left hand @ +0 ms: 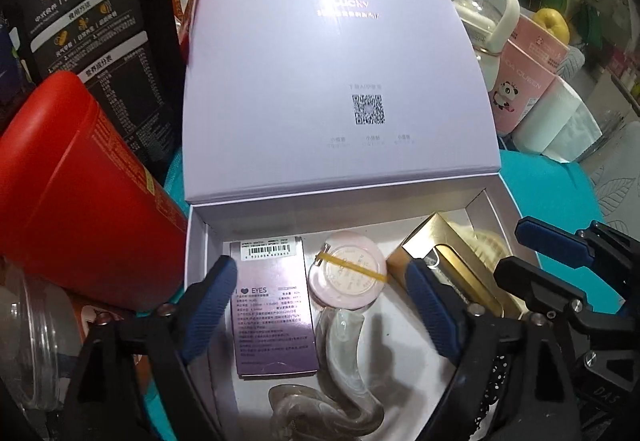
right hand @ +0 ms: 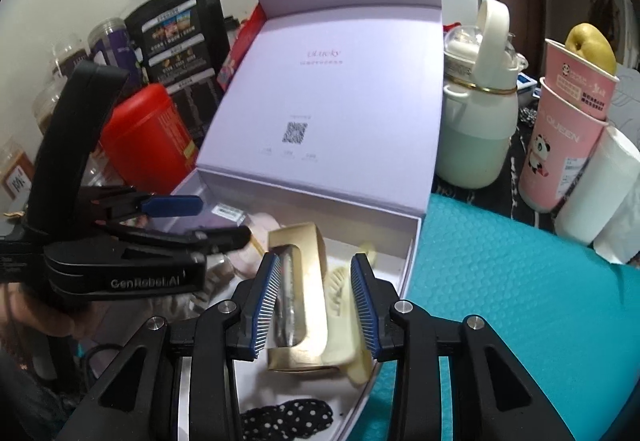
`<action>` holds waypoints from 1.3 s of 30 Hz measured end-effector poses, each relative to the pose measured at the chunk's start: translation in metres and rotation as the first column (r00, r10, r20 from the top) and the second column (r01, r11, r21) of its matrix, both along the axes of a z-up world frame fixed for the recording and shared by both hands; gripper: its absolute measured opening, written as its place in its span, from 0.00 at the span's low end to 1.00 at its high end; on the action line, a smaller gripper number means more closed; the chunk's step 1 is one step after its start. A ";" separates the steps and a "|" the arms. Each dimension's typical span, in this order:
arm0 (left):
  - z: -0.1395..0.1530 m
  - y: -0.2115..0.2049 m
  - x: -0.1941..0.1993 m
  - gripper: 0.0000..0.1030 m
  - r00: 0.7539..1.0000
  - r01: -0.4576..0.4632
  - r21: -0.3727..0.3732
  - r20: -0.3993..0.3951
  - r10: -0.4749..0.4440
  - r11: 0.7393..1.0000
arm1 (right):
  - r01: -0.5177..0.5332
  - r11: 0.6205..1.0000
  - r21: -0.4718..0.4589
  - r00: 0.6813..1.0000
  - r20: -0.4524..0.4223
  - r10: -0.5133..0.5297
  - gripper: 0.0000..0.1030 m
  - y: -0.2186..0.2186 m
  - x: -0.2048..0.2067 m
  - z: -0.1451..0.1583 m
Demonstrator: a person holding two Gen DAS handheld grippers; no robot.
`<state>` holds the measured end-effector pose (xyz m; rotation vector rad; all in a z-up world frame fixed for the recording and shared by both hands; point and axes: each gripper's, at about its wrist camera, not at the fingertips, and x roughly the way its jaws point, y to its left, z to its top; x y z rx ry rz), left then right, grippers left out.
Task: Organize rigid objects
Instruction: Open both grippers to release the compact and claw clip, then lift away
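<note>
Left gripper hangs over the open lavender box, jaws spread wide with nothing pressed between them. Beneath that gap lie the purple carton with its barcode label and the round pink compact with a yellow rubber band across it, both flat on the box floor. Clear curved plastic pieces sit nearer the camera.

Over on the other side, the right gripper hovers above the gold box, jaws partly apart. The gold box and the cream hair clip beside it both show in the gap, but neither pad looks pressed on them; I read this as empty, not a grip.

Now the relation that matters: the gold box's long axis runs away from the right gripper, roughly in line with its fingers, so the jaws straddle its narrow width. It sits at the right end of the box, plainly closer to the right hand than the left. If the gold box is the next piece to shift, the right gripper looks best placed. The cream clip crowds one flank, though, and could get caught in the same squeeze.

Around the box on the teal mat: a red canister to the left, pink panda cups to the right.
</note>
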<state>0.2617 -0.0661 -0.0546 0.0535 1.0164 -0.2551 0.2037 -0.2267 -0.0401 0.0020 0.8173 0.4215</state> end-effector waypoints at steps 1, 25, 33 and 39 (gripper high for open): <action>0.002 0.001 -0.001 0.85 1.000 -0.002 -0.002 0.004 0.002 1.000 | 0.003 1.000 0.002 1.000 0.000 -0.003 0.36 -0.001 0.000 0.001; 0.069 0.015 -0.051 0.85 0.989 0.035 -0.023 0.142 -0.031 0.999 | 0.035 0.999 -0.030 0.995 0.098 -0.032 0.36 -0.001 -0.045 0.058; 0.090 0.017 -0.076 0.85 0.983 0.055 -0.038 0.176 -0.047 0.998 | 0.047 0.998 -0.037 0.988 0.150 -0.040 0.41 0.002 -0.074 0.082; 0.108 0.023 -0.097 0.85 0.977 0.060 -0.053 0.209 -0.047 0.997 | 0.055 0.998 -0.044 0.982 0.183 -0.046 0.44 0.005 -0.097 0.098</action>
